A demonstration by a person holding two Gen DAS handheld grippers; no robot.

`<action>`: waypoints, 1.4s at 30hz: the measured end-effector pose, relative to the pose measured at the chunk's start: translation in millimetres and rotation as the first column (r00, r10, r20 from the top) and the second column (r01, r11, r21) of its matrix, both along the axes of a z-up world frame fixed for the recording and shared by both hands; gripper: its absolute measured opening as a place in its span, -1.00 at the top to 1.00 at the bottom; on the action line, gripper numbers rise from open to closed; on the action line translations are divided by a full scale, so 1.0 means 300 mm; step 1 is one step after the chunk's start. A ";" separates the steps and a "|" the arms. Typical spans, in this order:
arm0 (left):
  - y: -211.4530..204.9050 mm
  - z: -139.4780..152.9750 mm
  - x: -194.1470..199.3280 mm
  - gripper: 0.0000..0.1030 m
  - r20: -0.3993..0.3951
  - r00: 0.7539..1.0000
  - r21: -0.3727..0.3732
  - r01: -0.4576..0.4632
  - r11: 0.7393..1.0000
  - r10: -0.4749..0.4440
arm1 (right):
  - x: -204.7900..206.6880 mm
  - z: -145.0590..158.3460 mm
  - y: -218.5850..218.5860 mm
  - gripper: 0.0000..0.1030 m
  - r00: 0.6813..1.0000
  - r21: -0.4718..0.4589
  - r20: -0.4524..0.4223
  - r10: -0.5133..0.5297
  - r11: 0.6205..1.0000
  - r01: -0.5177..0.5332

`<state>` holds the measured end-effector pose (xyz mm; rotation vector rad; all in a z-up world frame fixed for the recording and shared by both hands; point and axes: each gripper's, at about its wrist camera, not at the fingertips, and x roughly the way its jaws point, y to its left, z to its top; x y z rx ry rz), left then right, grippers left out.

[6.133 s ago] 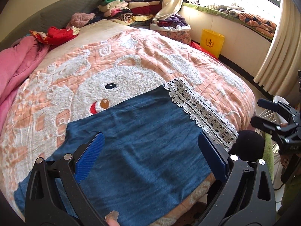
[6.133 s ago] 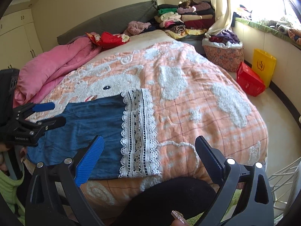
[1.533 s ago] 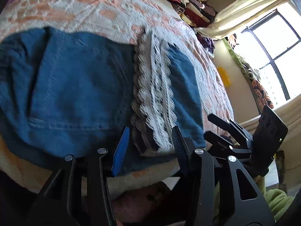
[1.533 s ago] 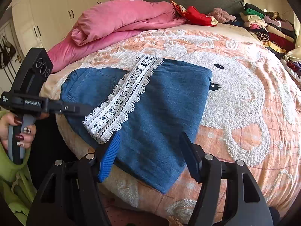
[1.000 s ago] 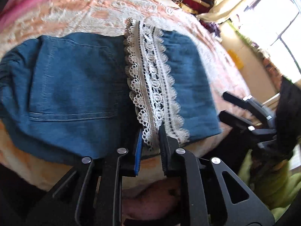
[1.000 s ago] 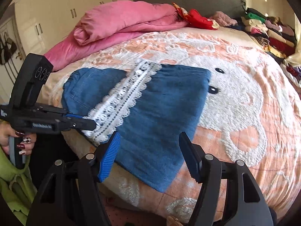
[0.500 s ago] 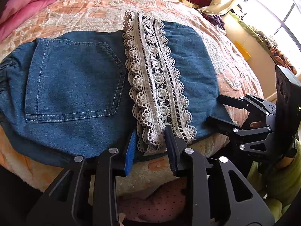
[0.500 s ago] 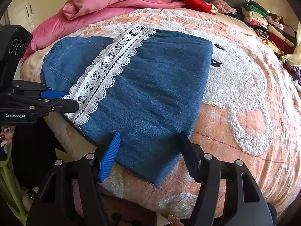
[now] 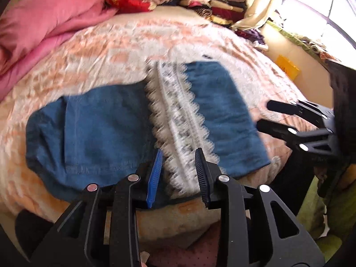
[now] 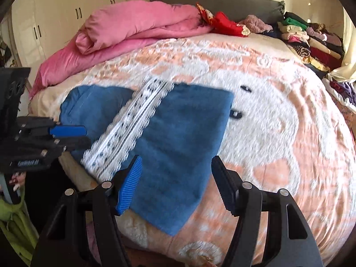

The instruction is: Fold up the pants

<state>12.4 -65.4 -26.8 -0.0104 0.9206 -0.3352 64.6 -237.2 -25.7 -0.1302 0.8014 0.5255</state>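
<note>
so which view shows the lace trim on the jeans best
The left wrist view. The lace trim runs up the middle of the frame there, from the near bed edge between the left tool's pads, though motion blurs it. The right wrist view shows the same trim off to the left, slanted and equally blurred.

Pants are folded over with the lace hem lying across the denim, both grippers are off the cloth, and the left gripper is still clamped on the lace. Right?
Not quite. In the left wrist view the left gripper has just opened, the lace hem free beyond its pads. The pants lie folded and the right gripper is open.
</note>
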 end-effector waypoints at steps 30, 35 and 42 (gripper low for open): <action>-0.054 -0.078 0.035 0.55 -0.070 0.992 -0.039 0.100 0.994 -0.103 | 0.416 -0.062 0.143 0.08 0.996 -0.023 -0.081 -0.031 0.999 0.029; -0.031 -0.010 0.023 0.28 -0.018 0.996 -0.027 0.081 0.996 -0.082 | 0.330 0.014 0.051 -0.24 0.996 0.065 -0.053 -0.065 0.996 0.068; -0.014 0.036 -0.004 0.11 0.013 0.999 -0.011 0.053 0.999 -0.053 | 0.222 0.069 -0.034 -0.50 0.994 0.127 -0.018 -0.104 0.986 0.106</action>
